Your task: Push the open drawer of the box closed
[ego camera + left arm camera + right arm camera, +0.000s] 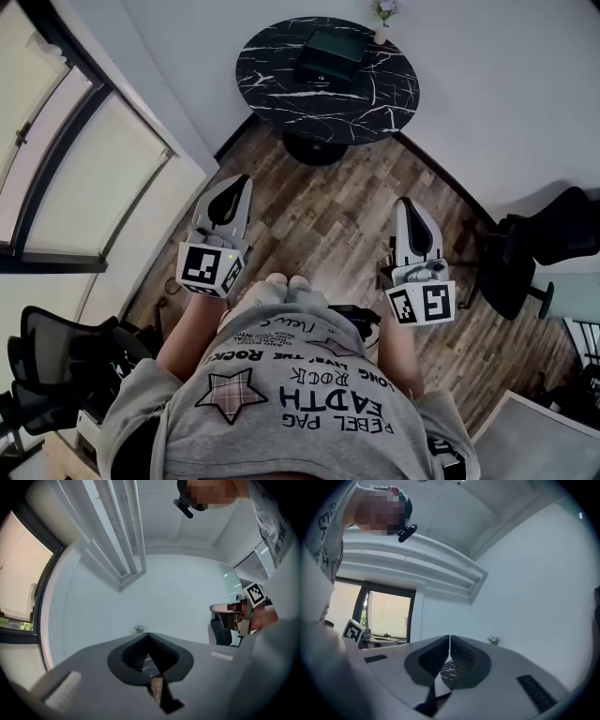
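Observation:
A dark green box (330, 54) lies on a round black marble table (281, 75) at the far end of the room; whether its drawer stands out is too small to tell. Both grippers are held close to the person's body, well short of the table. My left gripper (232, 183) points toward the table with its jaws shut and nothing between them. My right gripper (405, 202) is likewise shut and empty. In the left gripper view the jaws (149, 634) meet at a point. In the right gripper view the jaws (449, 637) also touch.
A small flower vase (382, 19) stands behind the box. Wooden floor (328, 216) stretches between the person and the table. A black office chair (539, 248) is at the right, another (56, 356) at the lower left. Large windows (75, 178) line the left wall.

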Demonstrator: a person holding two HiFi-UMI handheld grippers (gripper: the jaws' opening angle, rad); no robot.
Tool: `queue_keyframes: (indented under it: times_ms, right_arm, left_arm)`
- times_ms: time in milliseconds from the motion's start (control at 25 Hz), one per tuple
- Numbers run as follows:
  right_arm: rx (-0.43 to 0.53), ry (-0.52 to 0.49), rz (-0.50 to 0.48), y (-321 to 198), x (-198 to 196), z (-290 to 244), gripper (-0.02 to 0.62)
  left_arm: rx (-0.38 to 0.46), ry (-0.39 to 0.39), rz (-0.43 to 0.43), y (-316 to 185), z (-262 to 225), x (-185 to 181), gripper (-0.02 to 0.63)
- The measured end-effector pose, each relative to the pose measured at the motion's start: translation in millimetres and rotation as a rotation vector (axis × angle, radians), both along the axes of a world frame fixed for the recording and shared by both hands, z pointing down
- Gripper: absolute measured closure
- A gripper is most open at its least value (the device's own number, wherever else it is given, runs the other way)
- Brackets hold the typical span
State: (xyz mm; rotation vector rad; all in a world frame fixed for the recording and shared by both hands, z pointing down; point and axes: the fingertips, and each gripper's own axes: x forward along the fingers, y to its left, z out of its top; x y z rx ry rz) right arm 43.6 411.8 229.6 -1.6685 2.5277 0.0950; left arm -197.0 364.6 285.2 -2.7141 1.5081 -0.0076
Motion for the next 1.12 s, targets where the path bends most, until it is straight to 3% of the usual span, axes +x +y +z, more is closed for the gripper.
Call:
queue_keyframes:
  times_ms: [560, 1120]
  right_arm:
    - [-0.043, -0.025, -0.039, -35.7, 13.8, 19.6, 0.578]
    - [-0.030, -0.021, 0.010, -156.2, 15.6, 11.4, 0.578]
  left_arm:
    - [-0.011, 0.003, -0.042, -30.1, 11.3, 10.1, 0.600]
    - [0.008, 0.028, 0.037, -169.4, 3.4, 31.1, 0.600]
